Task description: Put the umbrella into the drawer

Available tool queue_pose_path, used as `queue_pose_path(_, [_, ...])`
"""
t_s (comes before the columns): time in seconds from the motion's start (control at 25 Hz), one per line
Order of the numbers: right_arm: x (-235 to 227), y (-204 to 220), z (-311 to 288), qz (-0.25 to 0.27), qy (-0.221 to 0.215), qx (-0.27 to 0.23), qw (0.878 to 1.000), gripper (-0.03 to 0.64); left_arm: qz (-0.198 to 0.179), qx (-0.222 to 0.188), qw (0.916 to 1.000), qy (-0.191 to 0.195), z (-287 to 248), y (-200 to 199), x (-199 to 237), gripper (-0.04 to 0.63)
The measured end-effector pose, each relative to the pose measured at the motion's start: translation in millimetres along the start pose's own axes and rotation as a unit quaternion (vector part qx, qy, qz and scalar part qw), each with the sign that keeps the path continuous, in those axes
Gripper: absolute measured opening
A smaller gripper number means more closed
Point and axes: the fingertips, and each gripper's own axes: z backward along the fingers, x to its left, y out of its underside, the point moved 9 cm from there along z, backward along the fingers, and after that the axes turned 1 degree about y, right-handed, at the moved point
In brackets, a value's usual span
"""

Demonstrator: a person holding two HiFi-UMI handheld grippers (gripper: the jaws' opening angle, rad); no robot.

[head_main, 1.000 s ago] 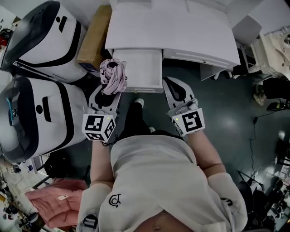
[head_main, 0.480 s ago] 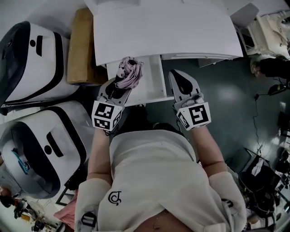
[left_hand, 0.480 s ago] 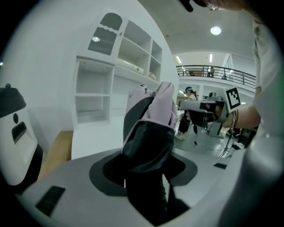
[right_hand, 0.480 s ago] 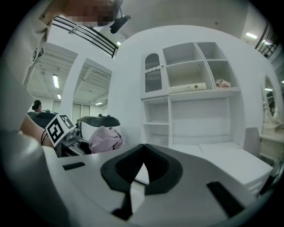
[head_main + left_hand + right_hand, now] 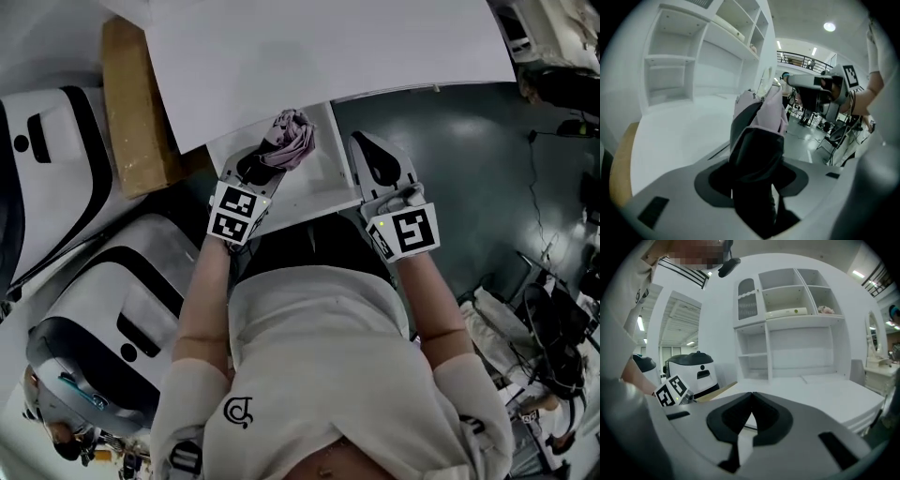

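Jaws of the left gripper (image 5: 269, 161) clamp the folded pink umbrella (image 5: 292, 139), its bunched end jutting beyond them over the open drawer (image 5: 317, 184), while the right gripper (image 5: 367, 148) alongside is closed, empty.

Drawer (image 5: 324, 176) open — desk top (image 5: 356, 47) overhangs rear.

White table (image 5: 328, 56) on a dark glossy floor (image 5: 459, 159); white open shelves (image 5: 787, 329) rise along its far edge, ceiling lamps (image 5: 829, 26) lit.
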Motion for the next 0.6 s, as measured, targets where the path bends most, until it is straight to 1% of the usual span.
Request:
queue_pose_path(0.12, [0.7, 6.3, -6.9, -0.006, 0.001, 0.015, 1.000, 0.006, -0.005, 0.030, 0.9994, 0.017, -22.2, 17.4, 6.2, 0.224])
queue_pose_path(0.28, [-13.5, 15.7, -12.5, -0.011, 0.004, 0.026, 1.000, 0.006, 0.011, 0.070, 0.9972, 0.025, -54.5, 34.0, 14.0, 0.224])
queue_pose_path(0.36, [-22.4, 22.1, -15.1, -0.020, 0.005, 0.026, 0.999, 0.006, 0.013, 0.085, 0.9959, 0.028, -72.9, 37.3, 17.1, 0.225])
queue_pose_path(0.48, [-33.9, 36.1, -19.0, -0.014, 0.002, 0.027, 1.000, 0.006, 0.014, 0.111, 0.9930, 0.037, -100.4, 45.9, 19.4, 0.225])
queue_pose_path(0.6, [-36.9, 46.9, -23.4, -0.008, -0.010, 0.029, 0.999, 0.006, 0.018, 0.139, 0.9892, 0.044, -122.6, 62.2, 22.0, 0.225])
